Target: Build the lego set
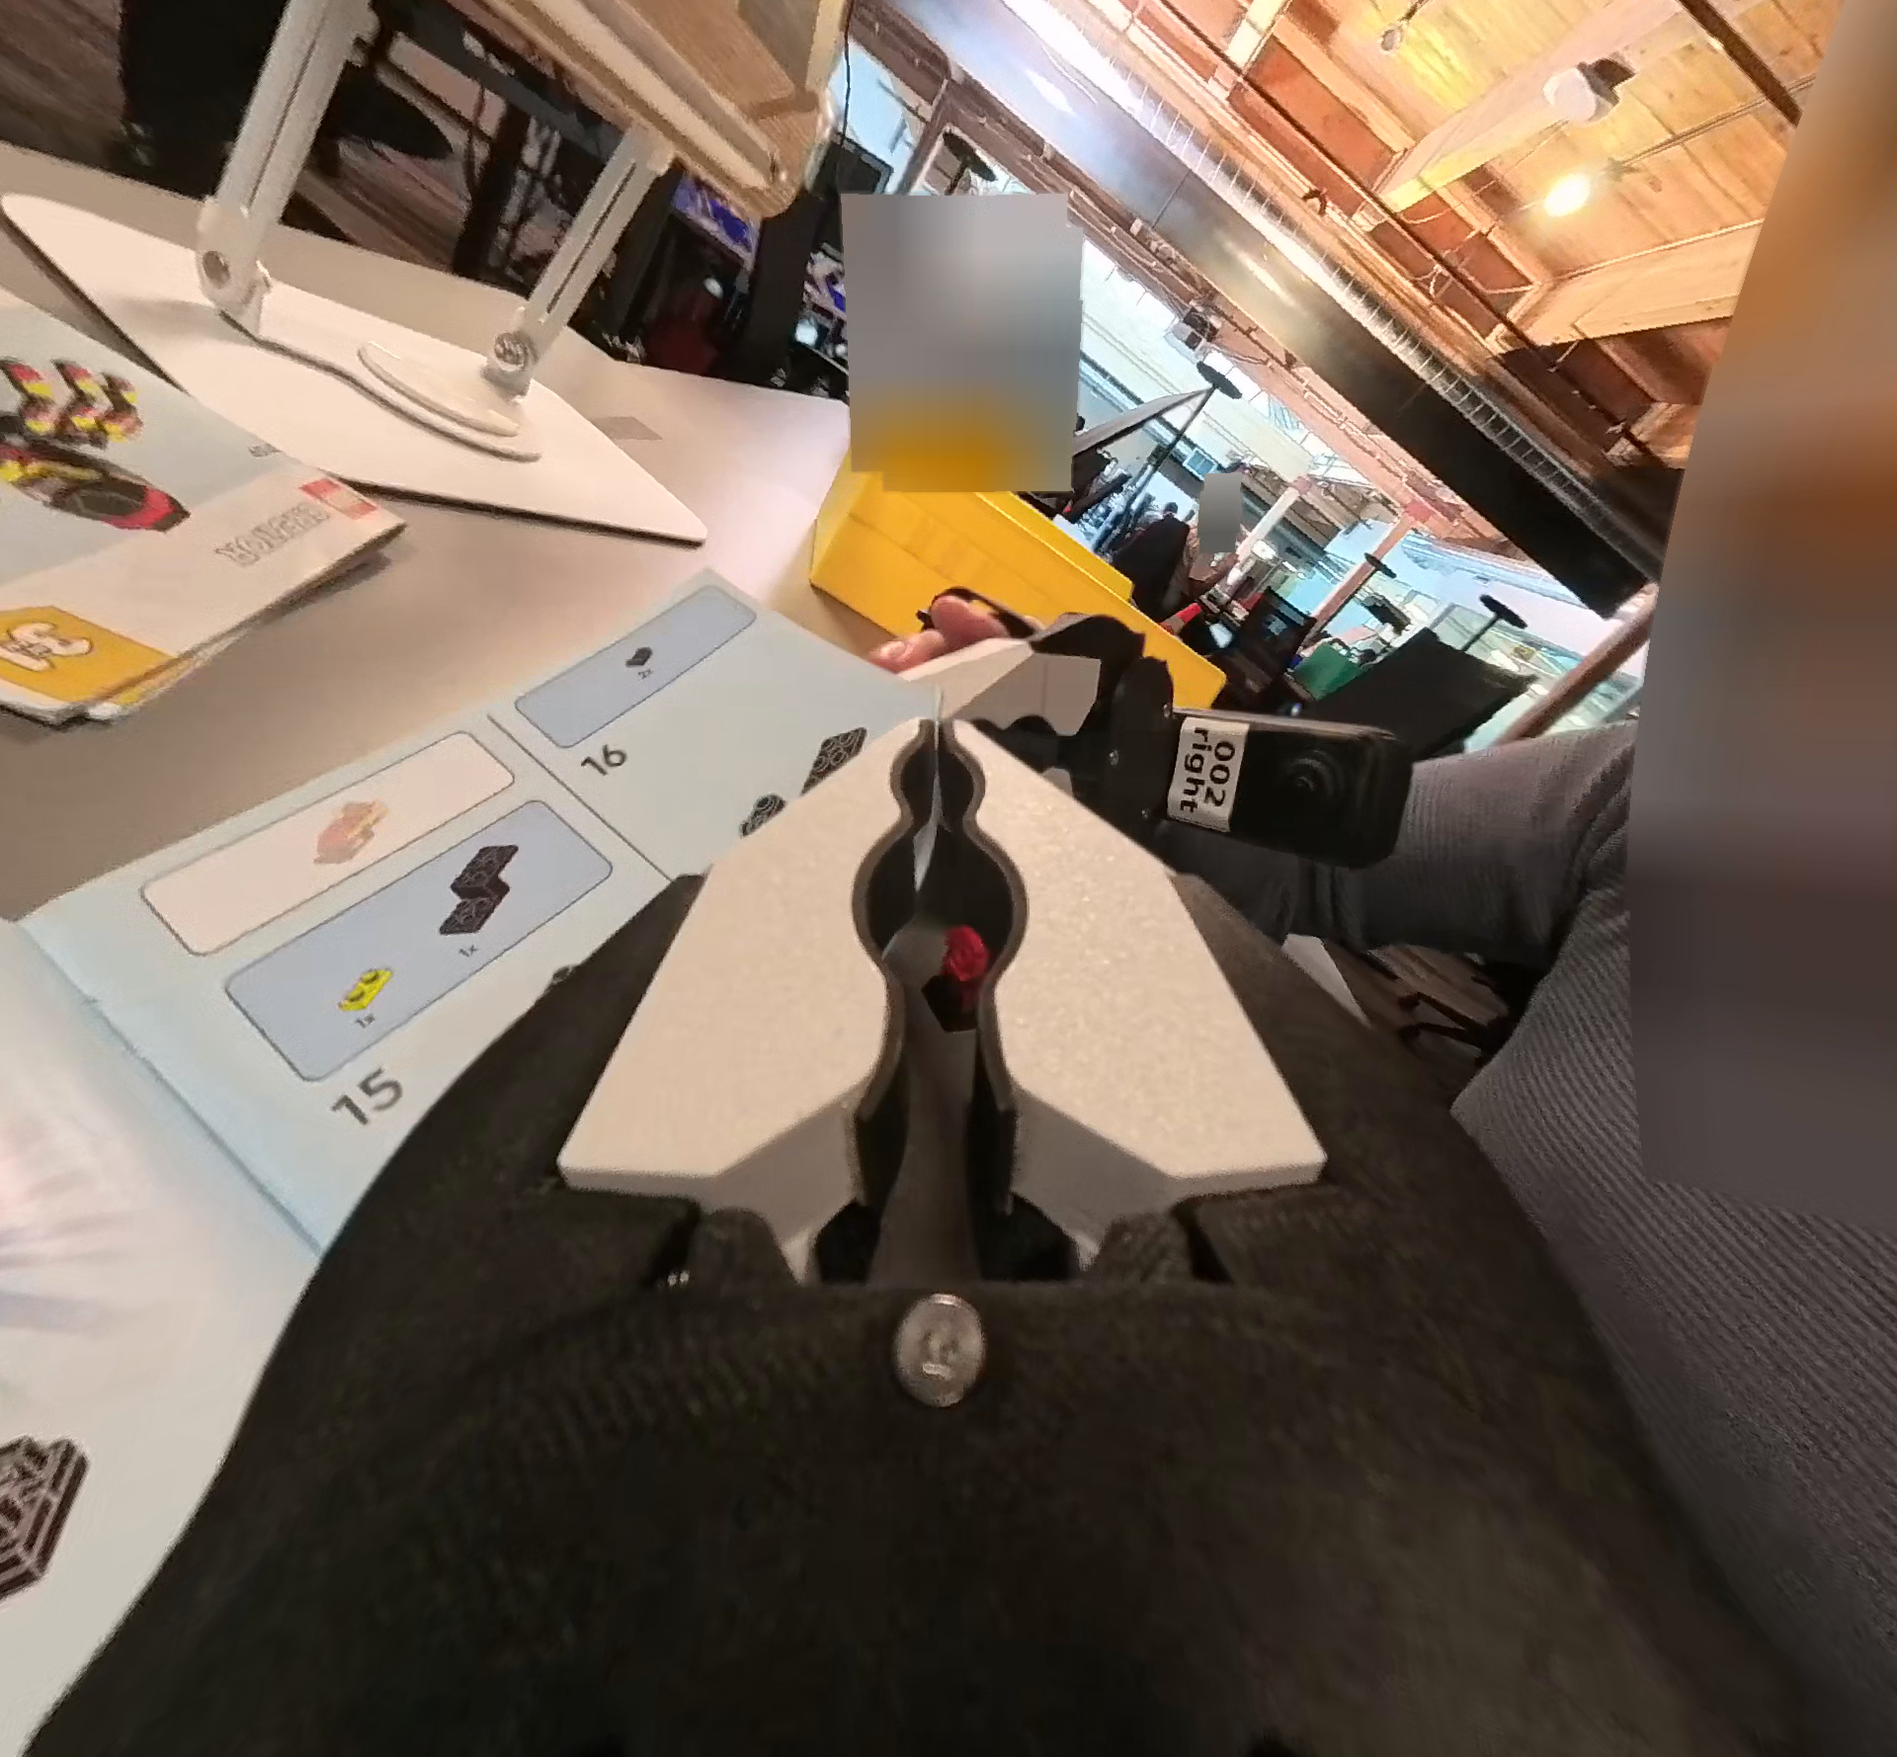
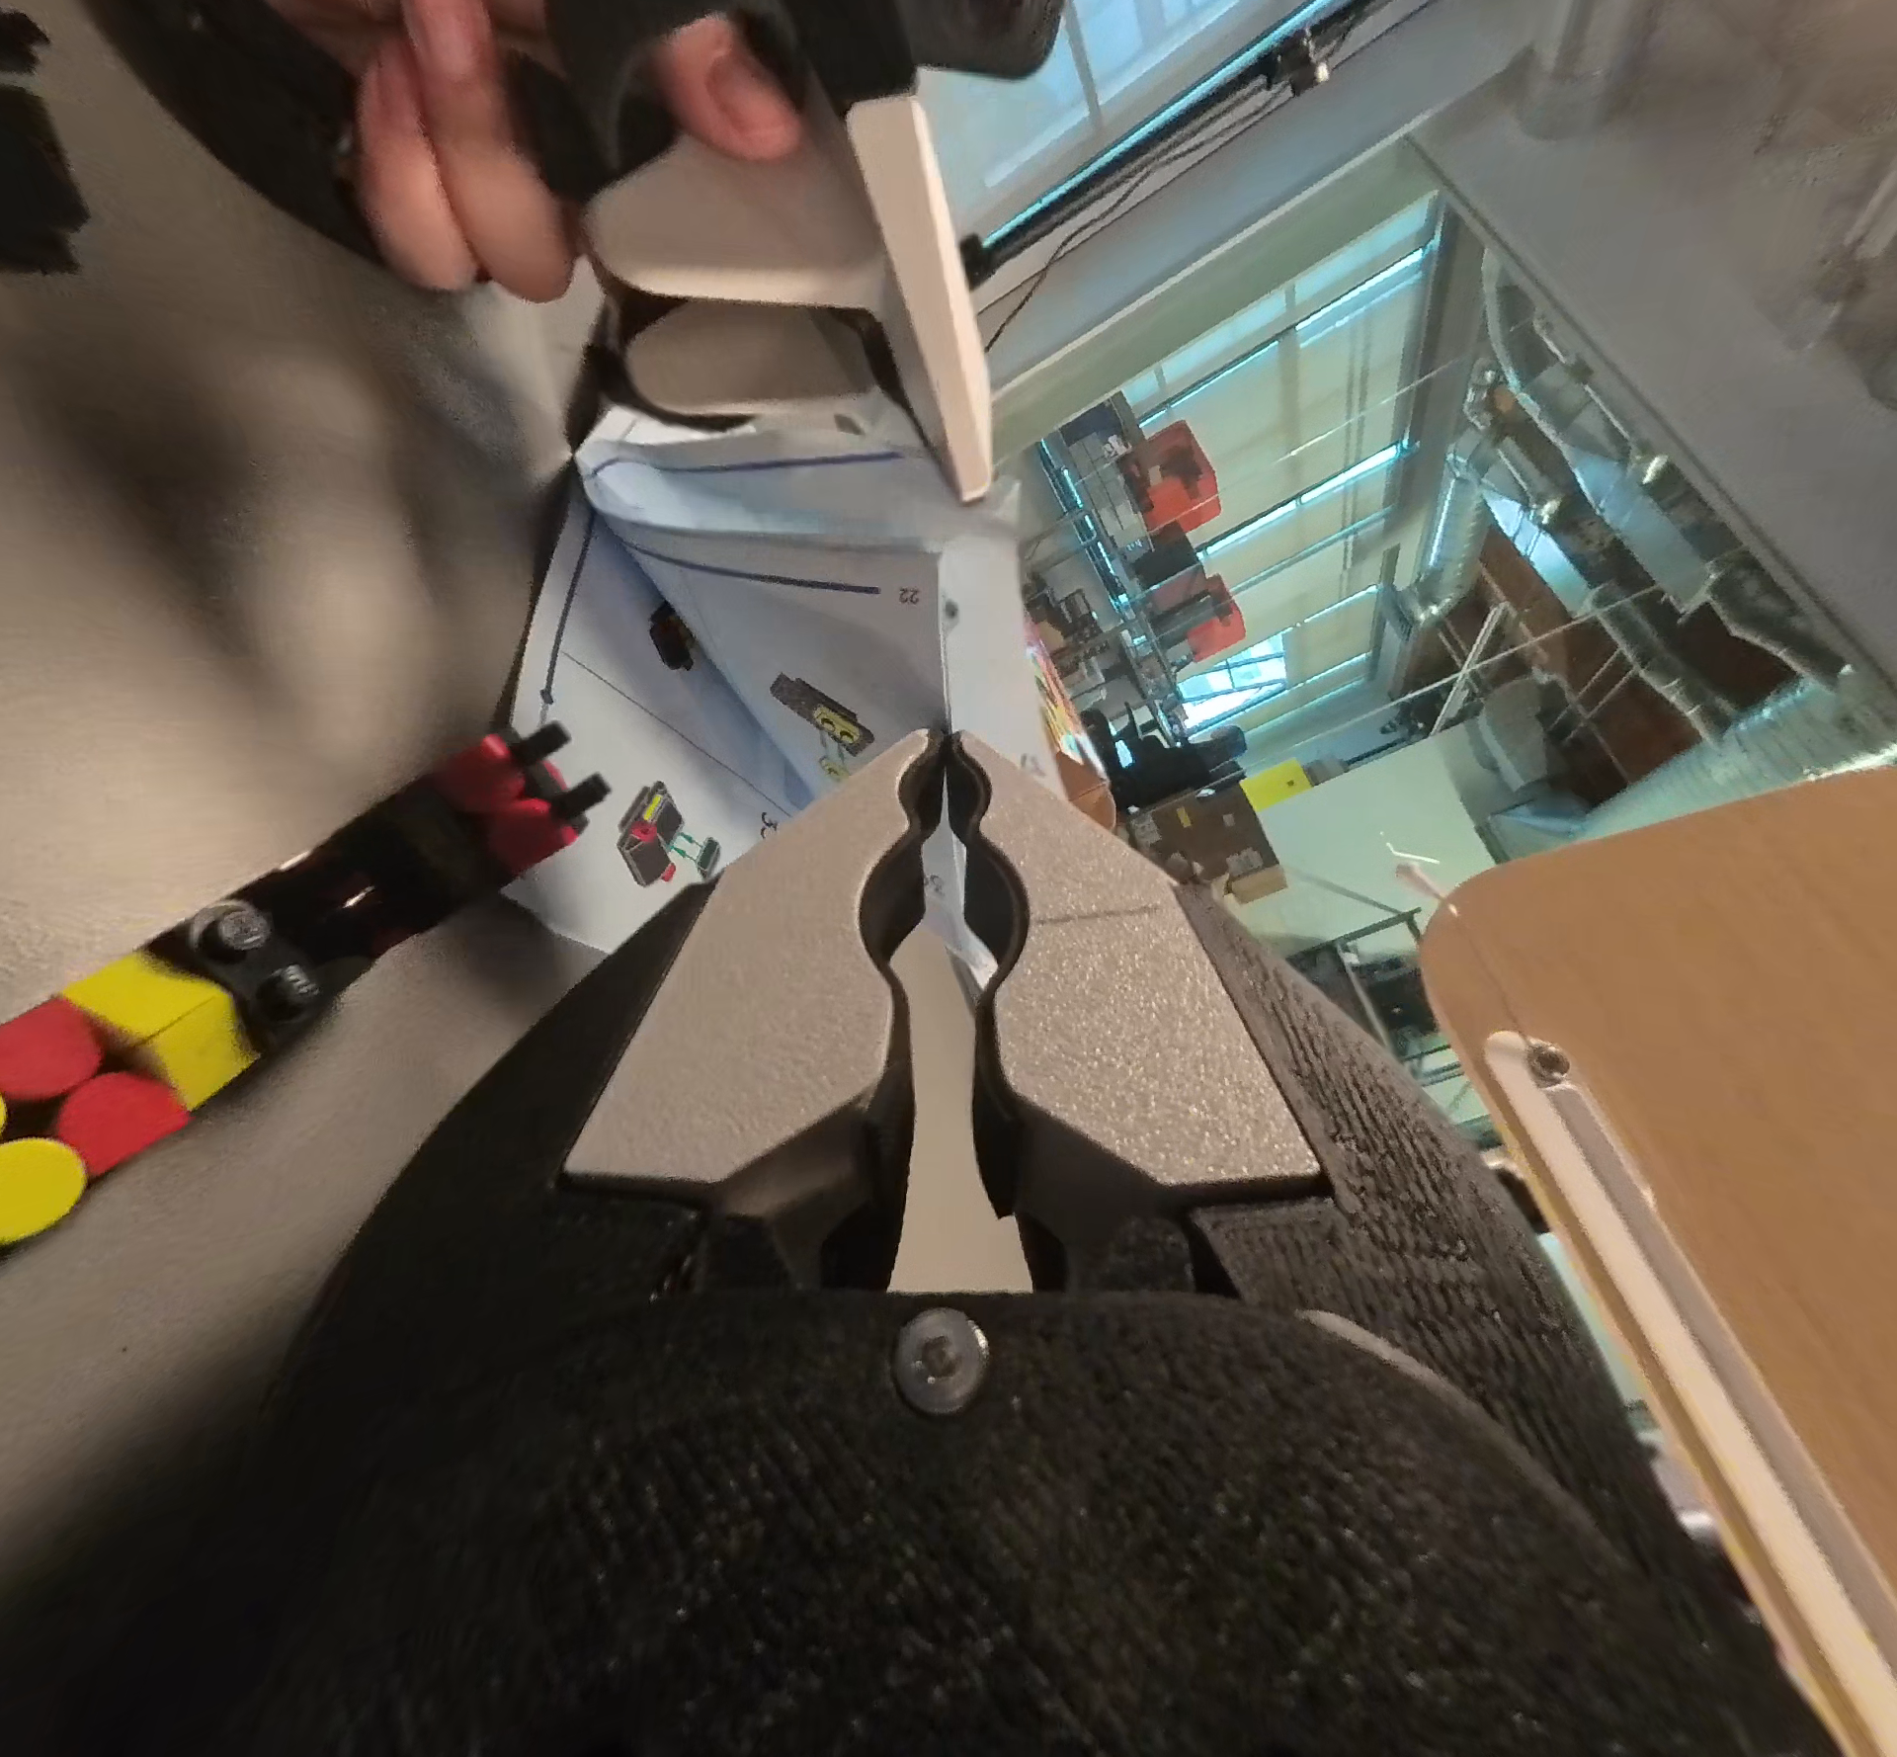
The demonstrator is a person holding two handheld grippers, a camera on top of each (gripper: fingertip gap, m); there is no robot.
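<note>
My left gripper [image 1: 939, 727] is shut on the thin edge of a page of the open instruction booklet [image 1: 462, 835]. My right gripper [image 2: 944, 741] is shut on a page of the same booklet [image 2: 739, 599]. The two grippers are close together: the right one shows in the left wrist view [image 1: 1011, 681], and the left one in the right wrist view [image 2: 739, 291]. A partly built lego model [image 2: 205, 999] of red, yellow and black bricks lies on the grey table, left of the right gripper. A small red and black piece [image 1: 960, 969] shows through the gap behind my left fingers.
A second booklet [image 1: 154, 558] lies at the far left on the table [image 1: 462, 599]. A white stand [image 1: 411, 342] holding a wooden board stands behind it. A yellow box [image 1: 955, 558] sits at the table's far edge. A wooden board [image 2: 1694, 1092] is close on the right. About 4 cm separates my left fingertips from my right.
</note>
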